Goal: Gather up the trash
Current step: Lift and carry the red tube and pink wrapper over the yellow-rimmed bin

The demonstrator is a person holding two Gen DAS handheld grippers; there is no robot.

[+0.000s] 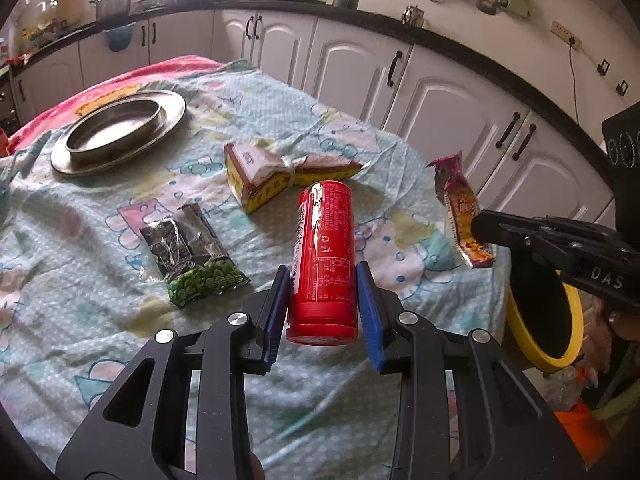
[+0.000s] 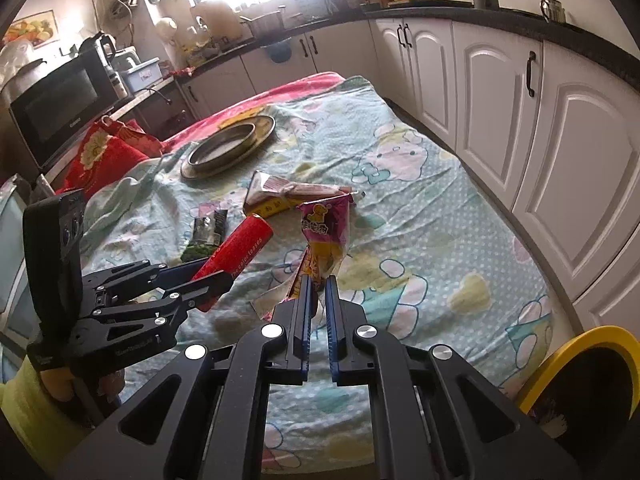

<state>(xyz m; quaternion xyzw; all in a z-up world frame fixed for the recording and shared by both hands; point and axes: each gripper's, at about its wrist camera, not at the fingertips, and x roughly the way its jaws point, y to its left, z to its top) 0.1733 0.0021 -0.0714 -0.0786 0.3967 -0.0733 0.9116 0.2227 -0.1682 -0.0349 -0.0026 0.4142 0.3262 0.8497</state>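
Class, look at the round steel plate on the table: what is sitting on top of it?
A shallow steel bowl sits on the steel plate. The bowl looks empty. The part of the plate beneath it is covered.

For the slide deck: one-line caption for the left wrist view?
Left gripper grasps red can; right gripper holds pink wrapper.

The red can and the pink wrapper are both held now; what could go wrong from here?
1. The left gripper grips the red can only near its base, so the smooth can may tip or slip.
2. The right gripper pinches only the lower end of the pink wrapper; the thin film could slide out before reaching the yellow-rimmed bin.
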